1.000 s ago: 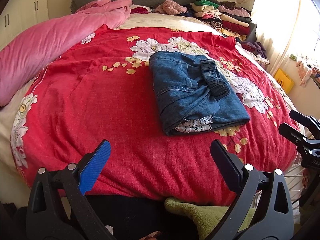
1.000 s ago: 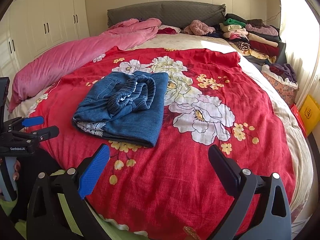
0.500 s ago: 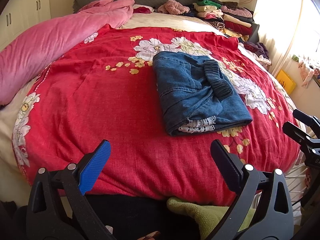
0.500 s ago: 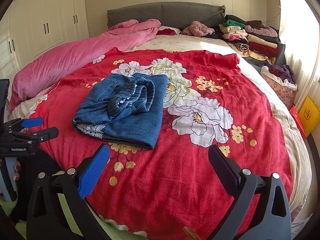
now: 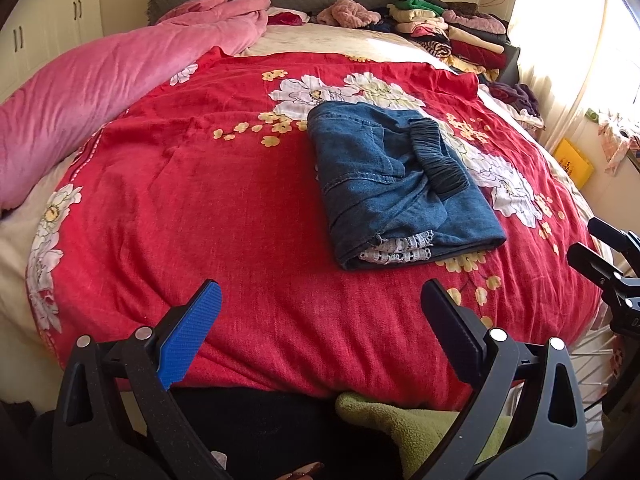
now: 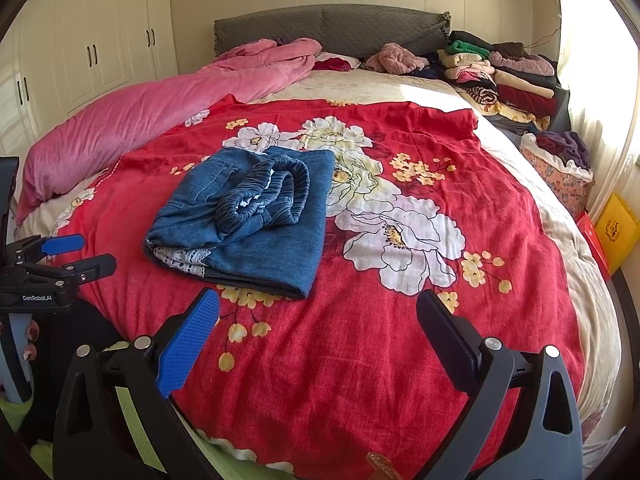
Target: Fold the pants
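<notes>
Nearest in each wrist view are the jaws of that view's own gripper. The left gripper (image 5: 320,312) has its jaws wide apart and holds nothing; the right gripper (image 6: 318,320) is the same, wide apart and empty. Both hang over the near edge of the bed (image 6: 592,280), apart from the cloth. In the right view the left gripper shows again at 9 o'clock, also with a gap between its jaws.

Farther in, the pants (image 5: 396,188) lie on the red cover (image 5: 200,200). In the left view they are at about 1 o'clock from the jaws, in the right view at about 11 o'clock. They make a compact blue packet, with the elastic waist bunched on top and a strip of white lace showing at the near edge. Nothing touches them.

My judgement: the folding looks almost finished, and the step in hand is to step back and check. The waist band sits a bit loose and raised, so the next move may call for a light press to flatten it, or for a grip on the near edge with both grippers to carry the packet away.

Far, at 1 o'clock by the headboard, folded clothes (image 6: 500,76) are stacked. Right of the bed at 2 o'clock stands a basket (image 6: 560,172) with dark purple clothes in it. A pink duvet (image 6: 160,120) lies along the left side
</notes>
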{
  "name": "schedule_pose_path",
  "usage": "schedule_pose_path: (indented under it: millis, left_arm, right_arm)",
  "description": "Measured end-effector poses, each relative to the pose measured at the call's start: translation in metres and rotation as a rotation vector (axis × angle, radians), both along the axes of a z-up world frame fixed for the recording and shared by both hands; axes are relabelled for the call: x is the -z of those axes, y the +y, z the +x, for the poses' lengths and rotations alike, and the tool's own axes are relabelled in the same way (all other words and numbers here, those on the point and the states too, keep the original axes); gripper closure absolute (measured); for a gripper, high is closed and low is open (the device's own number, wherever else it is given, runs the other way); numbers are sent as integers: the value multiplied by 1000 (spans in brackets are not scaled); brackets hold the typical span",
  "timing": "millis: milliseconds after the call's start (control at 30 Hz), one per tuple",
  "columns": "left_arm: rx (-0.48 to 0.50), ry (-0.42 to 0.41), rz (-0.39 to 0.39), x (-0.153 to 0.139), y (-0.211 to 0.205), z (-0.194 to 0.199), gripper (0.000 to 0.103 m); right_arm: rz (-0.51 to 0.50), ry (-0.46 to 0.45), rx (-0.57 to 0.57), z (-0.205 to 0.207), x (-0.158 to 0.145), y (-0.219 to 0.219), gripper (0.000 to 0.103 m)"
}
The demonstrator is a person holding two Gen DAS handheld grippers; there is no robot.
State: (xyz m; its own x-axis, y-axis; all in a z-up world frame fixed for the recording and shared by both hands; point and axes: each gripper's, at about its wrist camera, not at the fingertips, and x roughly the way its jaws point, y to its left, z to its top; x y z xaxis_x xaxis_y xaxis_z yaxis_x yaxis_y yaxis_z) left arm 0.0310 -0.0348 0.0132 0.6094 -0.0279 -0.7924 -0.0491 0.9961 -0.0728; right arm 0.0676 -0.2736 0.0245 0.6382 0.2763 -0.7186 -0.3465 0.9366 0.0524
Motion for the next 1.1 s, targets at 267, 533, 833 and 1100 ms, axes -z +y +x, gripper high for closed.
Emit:
schedule_pose_path:
  millis: [267,533,833,1100]
  left_arm:
    - [-3,3,0,0,0,0,10]
    - [-7,6,0,-1,1,0,10]
    - [-8,13,5,0,1,0,10]
    - [-3,12,7,0,1,0,10]
  right_arm:
    - [0,0,1,-1,0,0,5]
    - [-2,0,-1,-1,-1,-1,5]
    - [-4,1,0,-1,-1,-1,5]
    - [-4,0,1,-1,-1,-2,5]
